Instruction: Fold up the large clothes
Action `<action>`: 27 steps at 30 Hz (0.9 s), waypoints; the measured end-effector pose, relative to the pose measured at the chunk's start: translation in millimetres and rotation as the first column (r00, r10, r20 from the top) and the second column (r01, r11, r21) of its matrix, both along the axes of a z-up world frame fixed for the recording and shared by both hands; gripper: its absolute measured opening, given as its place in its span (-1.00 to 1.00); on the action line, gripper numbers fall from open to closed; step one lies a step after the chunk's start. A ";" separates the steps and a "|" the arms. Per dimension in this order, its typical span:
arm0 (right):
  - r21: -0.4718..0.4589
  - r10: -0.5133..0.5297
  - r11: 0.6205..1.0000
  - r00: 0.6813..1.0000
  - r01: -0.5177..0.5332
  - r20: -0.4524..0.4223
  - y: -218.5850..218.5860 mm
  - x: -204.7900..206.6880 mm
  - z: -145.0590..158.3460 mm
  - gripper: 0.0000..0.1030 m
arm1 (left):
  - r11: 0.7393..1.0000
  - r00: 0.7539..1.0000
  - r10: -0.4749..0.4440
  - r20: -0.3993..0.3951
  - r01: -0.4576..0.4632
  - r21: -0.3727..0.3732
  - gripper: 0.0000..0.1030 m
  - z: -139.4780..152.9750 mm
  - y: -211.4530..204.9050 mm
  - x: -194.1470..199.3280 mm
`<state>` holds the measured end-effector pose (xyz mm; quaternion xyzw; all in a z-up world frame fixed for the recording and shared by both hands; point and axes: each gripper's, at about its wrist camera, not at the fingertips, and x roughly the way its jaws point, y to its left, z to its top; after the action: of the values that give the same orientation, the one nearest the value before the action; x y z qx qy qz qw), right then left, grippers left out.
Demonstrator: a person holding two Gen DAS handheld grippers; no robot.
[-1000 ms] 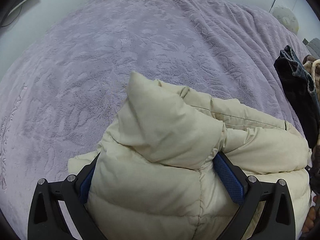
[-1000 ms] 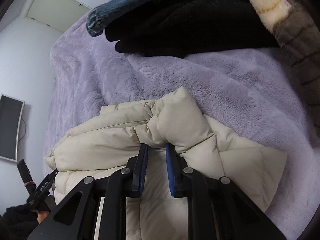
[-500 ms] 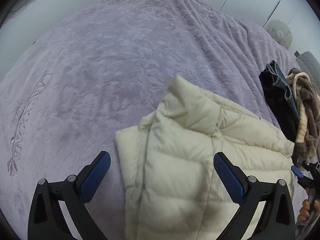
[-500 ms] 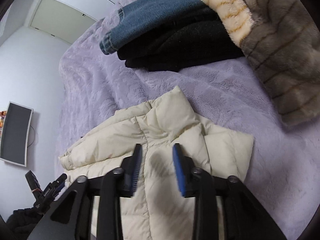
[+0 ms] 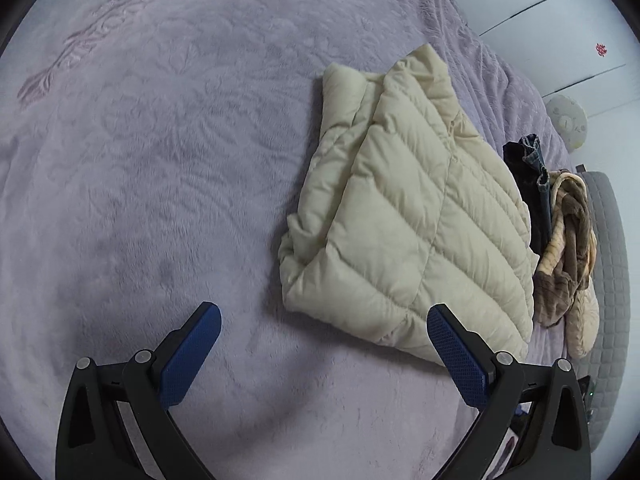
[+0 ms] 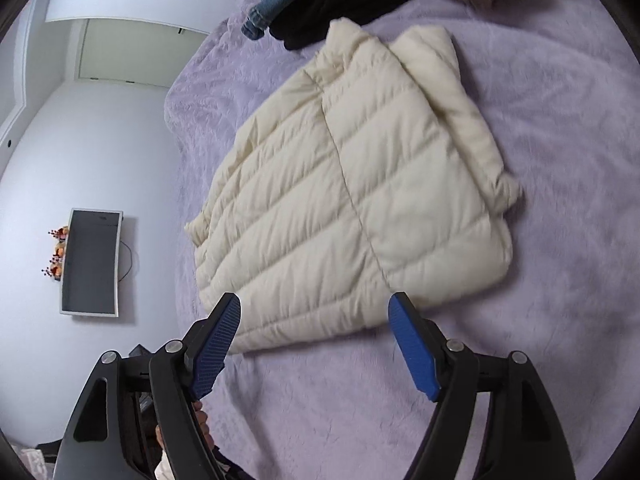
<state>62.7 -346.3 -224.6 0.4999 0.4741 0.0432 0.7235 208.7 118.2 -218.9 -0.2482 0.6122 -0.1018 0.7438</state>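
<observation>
Left tongs (image 5: 324,334) spread wide, nothing between pads, low in frame over bedspread (image 5: 160,184). Right tongs (image 6: 314,320) opening, pads apart, nothing pinched; jacket hem just beyond tips. Cream puffer jacket (image 5: 412,216) folded flat on bedspread, right of centre in left view; long axis runs lower right to upper centre, collar at far end. Pile of dark and brown clothes (image 5: 560,216) just beside jacket, right edge. Embossed lettering (image 5: 132,16) upper left on bedspread, unreadable. Wall screen (image 6: 91,262) left in right view.
</observation>
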 end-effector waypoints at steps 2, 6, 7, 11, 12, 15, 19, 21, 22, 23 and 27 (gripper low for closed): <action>0.023 -0.019 1.000 0.999 0.020 -0.030 3.8 -5.6 -14.4 0.54 | 1.000 1.000 0.014 -0.009 -0.014 -0.025 1.00 -9.4 -3.8 -3.4; 0.107 -0.094 0.989 0.995 0.097 -0.035 -0.9 -3.8 -39.2 0.54 | 0.997 0.999 0.034 -0.002 -0.034 -0.064 1.00 -21.2 -16.5 1.4; 0.122 -0.110 0.986 0.993 0.113 -0.031 -2.1 -1.9 -43.4 0.54 | 0.997 0.999 0.041 0.001 -0.041 -0.073 1.00 -22.9 -19.2 4.0; 0.173 -0.147 0.974 0.989 0.146 -0.009 -1.5 9.3 -53.6 0.54 | 0.994 0.998 0.061 0.020 -0.060 -0.087 1.00 -27.5 -33.8 12.8; 0.185 -0.155 0.971 0.988 0.154 -0.006 -0.7 12.4 -56.8 0.54 | 0.994 0.997 0.067 0.024 -0.065 -0.085 1.00 -28.6 -37.6 15.3; 0.234 -0.200 0.952 0.980 0.198 -0.016 -2.7 20.8 -66.8 0.54 | 0.992 0.995 0.096 0.029 -0.093 -0.080 0.98 -30.8 -44.1 23.6; 0.305 -0.264 0.916 0.964 0.259 -0.028 -7.3 17.4 -77.2 0.20 | 0.991 0.993 0.111 0.027 -0.109 -0.080 0.32 -29.5 -42.4 31.8; 0.323 -0.274 0.908 0.961 0.268 -0.027 -6.4 13.7 -76.7 -0.17 | 0.990 0.994 0.100 0.034 -0.096 -0.107 -0.20 -27.6 -41.2 32.3; 0.332 -0.276 0.905 0.961 0.267 -0.021 -6.3 12.3 -76.4 -0.38 | 0.990 0.995 0.091 0.044 -0.086 -0.108 -0.29 -25.5 -33.7 29.9; 0.332 -0.273 0.906 0.962 0.264 -0.018 -6.0 10.9 -75.1 -0.49 | 0.992 0.995 0.081 0.056 -0.075 -0.104 -0.38 -22.1 -32.7 29.2; 0.344 -0.270 0.903 0.963 0.258 -0.011 -4.9 3.9 -71.6 -0.58 | 0.994 0.995 0.059 0.085 -0.051 -0.094 -0.41 -9.9 -31.1 24.7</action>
<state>66.6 -351.2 -296.3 0.6765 0.3739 0.0357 0.6334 233.4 87.1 -228.8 -0.2942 0.5667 -0.1201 0.7602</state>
